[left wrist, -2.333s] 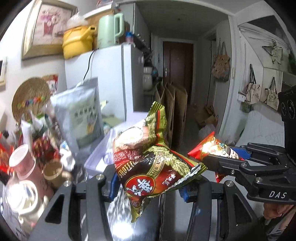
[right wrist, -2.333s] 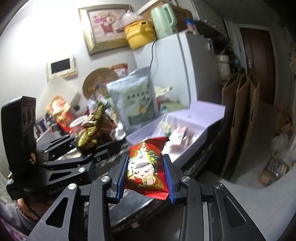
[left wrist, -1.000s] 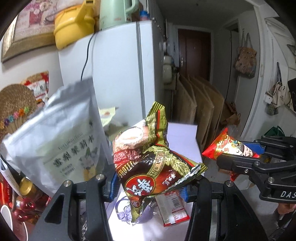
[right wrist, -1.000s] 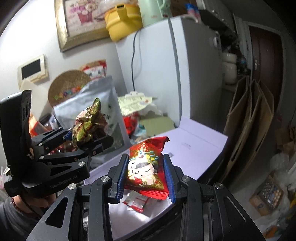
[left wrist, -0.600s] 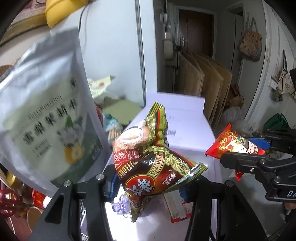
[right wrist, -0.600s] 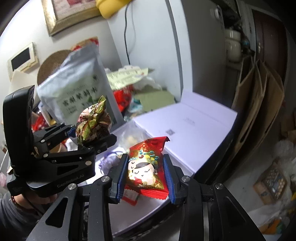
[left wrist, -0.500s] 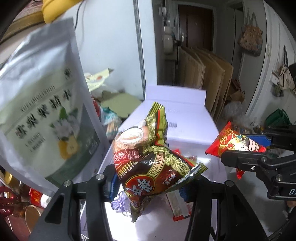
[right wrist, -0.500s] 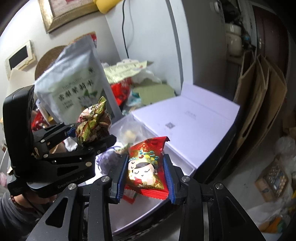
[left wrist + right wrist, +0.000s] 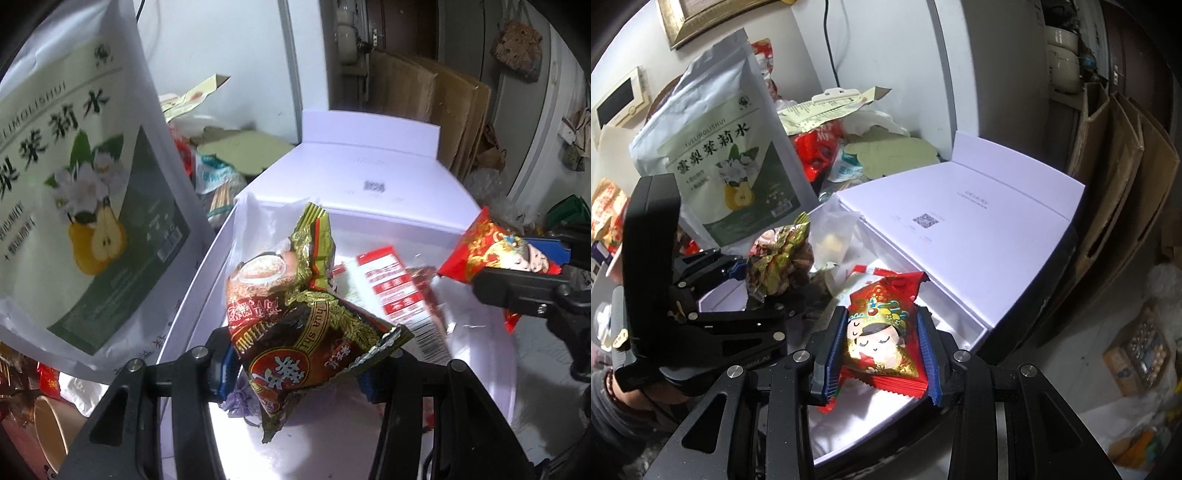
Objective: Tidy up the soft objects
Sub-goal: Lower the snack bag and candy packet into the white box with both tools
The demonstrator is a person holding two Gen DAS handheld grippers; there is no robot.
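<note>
My left gripper (image 9: 295, 369) is shut on a brown-and-gold snack packet (image 9: 295, 317) and holds it over the open white box (image 9: 480, 369). It also shows in the right wrist view (image 9: 779, 269). My right gripper (image 9: 882, 347) is shut on a red snack packet with a cartoon face (image 9: 882, 332), also over the box (image 9: 960, 317); it shows at the right in the left wrist view (image 9: 495, 254). A red-and-white packet (image 9: 395, 291) and a small purple pouch (image 9: 240, 398) lie inside the box.
A large white-and-green pear-tea pouch (image 9: 74, 192) stands left of the box. The box lid (image 9: 960, 206) lies open behind it. A white fridge (image 9: 886, 55) rises at the back. Cardboard sheets (image 9: 1119, 155) lean at the right. Clutter crowds the table's left side.
Both grippers have moved forward and down, from out in the room to just above the open box, each still holding its packet.
</note>
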